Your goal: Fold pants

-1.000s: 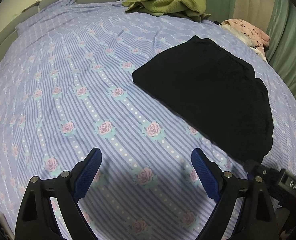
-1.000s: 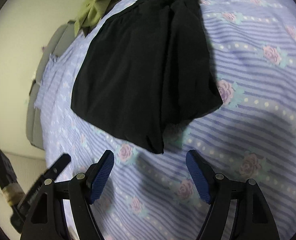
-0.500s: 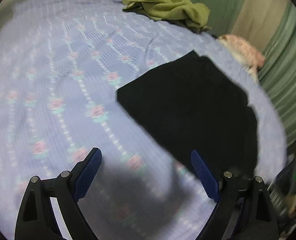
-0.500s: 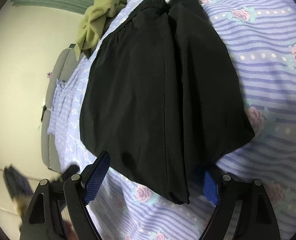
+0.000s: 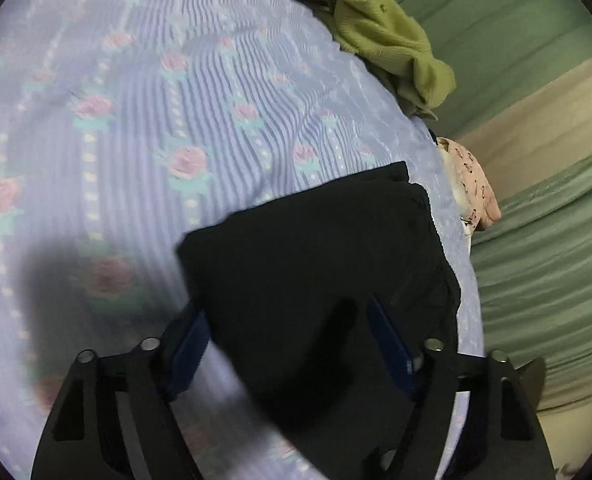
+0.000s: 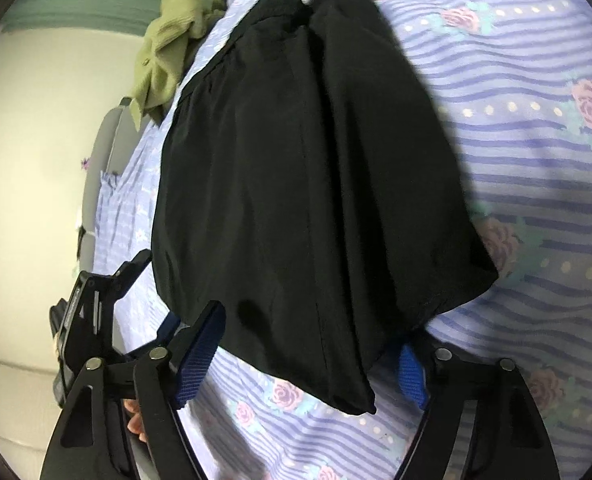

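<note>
Black pants [image 5: 316, 248] lie folded lengthwise on a bed with a lilac striped rose sheet [image 5: 135, 120]. My left gripper [image 5: 289, 342] straddles their near corner. Its jaws are closing with black cloth between the blue pads [image 5: 390, 344], and a wide gap remains. In the right wrist view the pants [image 6: 296, 160] stretch away from me, waistband far. My right gripper [image 6: 306, 366] straddles the near hem. Its jaws are closing too, the cloth hangs between them, and the right pad [image 6: 412, 376] is partly under the hem. Neither pair of pads visibly presses on the cloth.
A crumpled olive-green garment [image 5: 392, 40] lies at the bed's far end, and a pink patterned cloth [image 5: 472, 188] at its right edge. Green curtains [image 5: 536, 260] hang beyond that edge. A grey headboard [image 6: 103, 152] and a cream wall stand on the left in the right wrist view.
My left gripper swung right and down from bare sheet onto the pants' corner, and its jaws narrowed. My right gripper closed in on the hem, which now lies between its fingers.
</note>
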The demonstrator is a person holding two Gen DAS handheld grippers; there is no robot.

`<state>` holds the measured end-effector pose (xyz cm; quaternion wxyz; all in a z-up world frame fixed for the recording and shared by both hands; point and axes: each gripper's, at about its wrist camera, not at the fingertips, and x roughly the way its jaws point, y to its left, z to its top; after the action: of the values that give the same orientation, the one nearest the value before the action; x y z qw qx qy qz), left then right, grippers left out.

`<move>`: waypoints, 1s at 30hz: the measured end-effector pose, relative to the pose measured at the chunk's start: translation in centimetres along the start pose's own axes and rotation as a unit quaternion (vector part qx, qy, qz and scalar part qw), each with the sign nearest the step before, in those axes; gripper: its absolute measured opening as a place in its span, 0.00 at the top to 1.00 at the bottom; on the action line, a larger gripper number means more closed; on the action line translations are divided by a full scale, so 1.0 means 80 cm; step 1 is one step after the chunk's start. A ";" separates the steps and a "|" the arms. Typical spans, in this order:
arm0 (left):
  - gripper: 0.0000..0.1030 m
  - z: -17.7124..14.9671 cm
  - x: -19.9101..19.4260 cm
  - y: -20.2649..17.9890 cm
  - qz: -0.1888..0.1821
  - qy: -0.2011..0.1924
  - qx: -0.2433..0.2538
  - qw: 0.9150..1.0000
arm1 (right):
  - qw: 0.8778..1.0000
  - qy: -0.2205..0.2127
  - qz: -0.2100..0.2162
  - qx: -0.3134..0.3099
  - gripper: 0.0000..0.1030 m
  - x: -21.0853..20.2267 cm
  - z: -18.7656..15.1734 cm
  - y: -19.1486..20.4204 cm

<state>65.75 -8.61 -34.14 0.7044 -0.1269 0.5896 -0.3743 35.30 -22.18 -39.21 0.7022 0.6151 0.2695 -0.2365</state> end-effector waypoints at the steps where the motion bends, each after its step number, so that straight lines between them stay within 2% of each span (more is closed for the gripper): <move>1: 0.44 0.000 0.004 0.000 -0.004 0.007 -0.010 1.000 | 1.000 0.000 -0.001 -0.001 0.25 0.001 0.000 0.001; 2: 0.53 0.000 0.002 0.001 -0.002 0.007 -0.022 1.000 | 1.000 0.002 -0.004 -0.008 0.25 0.002 -0.001 0.004; 4: 0.54 -0.007 -0.020 0.002 -0.036 -0.015 -0.041 0.998 | 1.000 0.006 -0.005 -0.016 0.28 0.002 -0.002 0.004; 5: 0.54 -0.012 -0.035 0.001 -0.053 -0.039 -0.043 0.997 | 1.000 0.006 -0.007 -0.015 0.29 0.003 -0.002 0.005; 6: 0.54 -0.014 -0.042 0.001 -0.058 -0.053 -0.041 0.996 | 1.000 0.006 -0.008 -0.015 0.31 0.003 -0.002 0.005; 7: 0.53 -0.014 -0.040 0.002 -0.054 -0.054 -0.039 0.996 | 1.000 0.007 -0.007 -0.015 0.31 0.006 -0.002 0.007; 9: 0.54 -0.010 -0.020 0.008 -0.027 -0.027 -0.043 0.998 | 1.000 0.005 -0.009 -0.014 0.31 0.007 -0.002 0.008; 10: 0.56 -0.007 -0.009 0.012 -0.015 -0.016 -0.046 0.999 | 1.000 0.005 -0.011 -0.012 0.31 0.007 -0.002 0.009; 11: 0.62 -0.006 0.000 0.015 -0.013 -0.012 -0.046 0.999 | 1.000 0.006 -0.015 -0.015 0.33 0.006 0.000 0.009; 12: 0.66 -0.006 0.004 0.014 -0.003 -0.008 -0.047 0.999 | 1.000 0.007 -0.018 -0.019 0.37 0.004 0.001 0.008; 13: 0.73 -0.005 0.005 0.012 0.004 -0.008 -0.046 0.999 | 0.999 0.008 -0.027 -0.021 0.46 0.003 0.002 0.008; 14: 0.81 -0.005 0.002 0.006 0.010 -0.012 -0.038 0.999 | 0.999 0.010 -0.030 -0.018 0.50 0.004 0.004 0.007; 16: 0.89 -0.004 -0.005 -0.013 0.035 -0.017 -0.006 0.999 | 0.999 0.022 -0.025 -0.005 0.67 0.003 0.009 0.000; 17: 0.91 -0.004 -0.010 -0.025 0.052 -0.021 0.016 0.998 | 0.999 0.032 -0.010 0.001 0.79 0.003 0.014 -0.003; 18: 0.92 -0.003 -0.013 -0.032 0.062 -0.022 0.031 0.997 | 0.999 0.043 0.004 0.008 0.83 0.001 0.016 -0.007; 21: 0.93 -0.003 -0.026 -0.059 0.100 -0.024 0.069 0.992 | 0.999 0.052 0.009 0.003 0.86 -0.011 0.025 0.002; 25: 0.93 -0.005 -0.060 -0.098 0.130 -0.049 0.108 0.984 | 0.998 0.026 0.003 -0.062 0.87 -0.059 0.035 0.047; 28: 0.94 -0.008 -0.091 -0.136 0.143 -0.064 0.141 0.978 | 0.996 -0.004 0.017 -0.083 0.88 -0.107 0.050 0.079; 30: 0.94 -0.008 -0.115 -0.159 0.134 -0.069 0.143 0.978 | 0.996 -0.022 0.033 -0.084 0.88 -0.136 0.060 0.093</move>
<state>60.15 -10.96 -19.66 0.7980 0.0298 0.4919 -0.3470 32.59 -25.95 -25.96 0.7644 0.5575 0.2523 -0.2030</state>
